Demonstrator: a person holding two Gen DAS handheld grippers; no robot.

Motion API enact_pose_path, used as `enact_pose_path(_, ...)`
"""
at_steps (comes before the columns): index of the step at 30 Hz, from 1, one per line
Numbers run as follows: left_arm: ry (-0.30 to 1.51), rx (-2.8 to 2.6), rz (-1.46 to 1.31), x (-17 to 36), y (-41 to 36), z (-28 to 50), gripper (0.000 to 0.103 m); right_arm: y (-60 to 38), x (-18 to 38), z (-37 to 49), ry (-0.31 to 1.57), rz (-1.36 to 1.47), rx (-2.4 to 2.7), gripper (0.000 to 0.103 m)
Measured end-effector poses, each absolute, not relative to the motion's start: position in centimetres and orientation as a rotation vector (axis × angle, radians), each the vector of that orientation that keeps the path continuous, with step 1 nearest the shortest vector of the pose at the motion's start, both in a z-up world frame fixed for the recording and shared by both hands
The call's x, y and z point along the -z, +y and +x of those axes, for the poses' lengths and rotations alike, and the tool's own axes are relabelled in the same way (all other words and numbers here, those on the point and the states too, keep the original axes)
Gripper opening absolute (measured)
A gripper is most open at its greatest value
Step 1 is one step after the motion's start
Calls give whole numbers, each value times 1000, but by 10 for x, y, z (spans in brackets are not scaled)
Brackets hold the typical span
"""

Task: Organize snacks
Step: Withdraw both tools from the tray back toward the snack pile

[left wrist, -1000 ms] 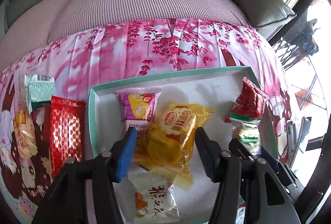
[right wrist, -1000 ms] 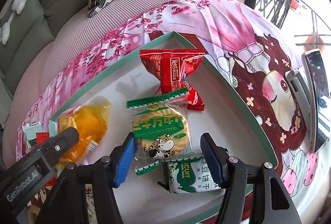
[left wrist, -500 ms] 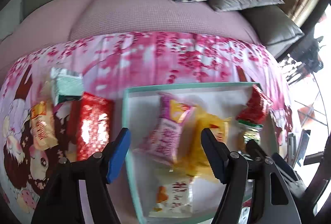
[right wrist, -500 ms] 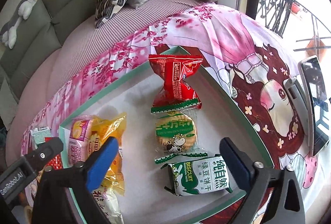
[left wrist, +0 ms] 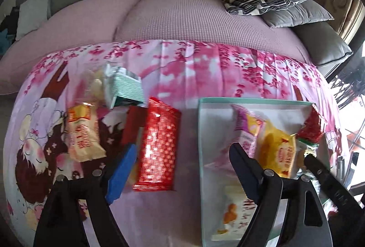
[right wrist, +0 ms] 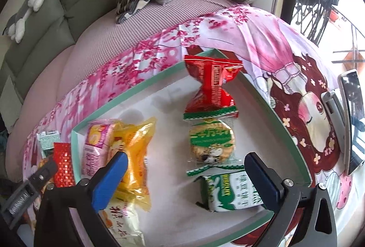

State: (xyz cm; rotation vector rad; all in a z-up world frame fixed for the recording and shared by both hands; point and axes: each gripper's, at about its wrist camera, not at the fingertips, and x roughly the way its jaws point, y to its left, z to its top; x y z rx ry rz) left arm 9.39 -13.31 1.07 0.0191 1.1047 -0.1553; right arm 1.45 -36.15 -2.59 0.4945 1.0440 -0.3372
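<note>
While my left tongs (left wrist: 180,169) are opening over the loose snacks with nothing pinched, my right tongs (right wrist: 184,178) hang fully spread and empty above the tray (right wrist: 146,89).

Carrier: a sofa seat under a pink printed cloth (left wrist: 182,69); the tray lies toward the cloth's right end.

In the tray, six packs:
- red pack (right wrist: 212,85), at the far corner
- round green biscuit (right wrist: 212,142), touching the red pack's near end
- green-and-white biscuit pack (right wrist: 228,190), by the near rim
- pink pack (right wrist: 95,149), at the left rim
- yellow pack (right wrist: 134,155), overlapping the pink one
- white pack (right wrist: 121,224), at the near left corner, partly hidden by my right tongs

Still out on the cloth, just left of the tray:
- red foil pack (left wrist: 159,146), nearest the tray's left rim and between my left fingers
- dark red pack (left wrist: 132,126), partly under the foil one
- cream pack (left wrist: 84,133), further left
- mint-striped pack (left wrist: 125,89), toward the cloth's far edge
- a pale pack (left wrist: 95,85) beside it, too blurred to name

Judgement: a little over half done; four or five packs are left. The red foil pack looks the next to go in.
</note>
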Motion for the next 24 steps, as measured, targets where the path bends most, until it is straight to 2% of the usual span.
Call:
enact_pose_path(16, 1111, 61, -48, -5, -61, 79, 84, -318, 13, 22, 1037, 382, 245, 103)
enact_pose_path(24, 1134, -3, -15, -5, -28, 70, 84, -257, 7, 26, 1076, 286, 124, 102)
